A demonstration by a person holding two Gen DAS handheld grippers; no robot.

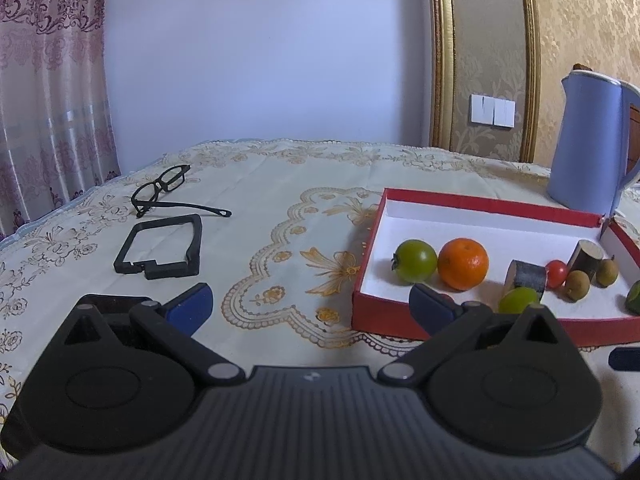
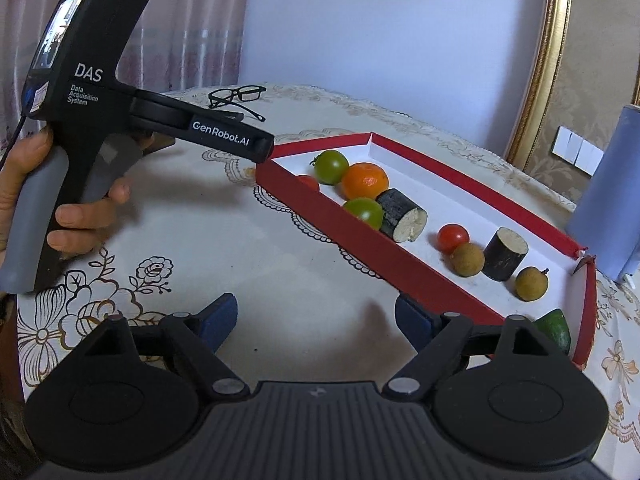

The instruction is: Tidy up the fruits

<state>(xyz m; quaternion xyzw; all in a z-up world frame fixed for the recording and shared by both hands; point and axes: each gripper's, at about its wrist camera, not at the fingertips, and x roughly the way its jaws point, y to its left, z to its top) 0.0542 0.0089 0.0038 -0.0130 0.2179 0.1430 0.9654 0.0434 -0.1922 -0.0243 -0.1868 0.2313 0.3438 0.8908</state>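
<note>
1. Two grippers hover over the bench, both empty: we see the left gripper [image 1: 310,300] with its jaws spread wide just outside the red box's [image 1: 480,202] near-left corner, and the right gripper [image 2: 316,318] equally wide open against the box's long near wall.
2. All the fruit lies inside the red box: a green tomato [image 1: 416,261] and an orange [image 1: 463,263] touching at its left end, a smaller green tomato [image 2: 364,212] against a dark-skinned cut cylinder [image 2: 402,216], then a red cherry tomato [image 2: 453,238], two brown longans [image 2: 467,259], a second cut cylinder [image 2: 505,254], and a green piece [image 2: 556,328] at the right end.
3. We judge the orange firm and light; take it across its middle.
4. The tomatoes look smooth and soft, so we would close gently around their widest part.
5. The longans are small and round, likely to roll; grip them centred.
6. Glasses [image 1: 166,190] and a black frame [image 1: 160,246] lie well left of the box; a blue kettle [image 1: 588,140] stands behind it.
</note>
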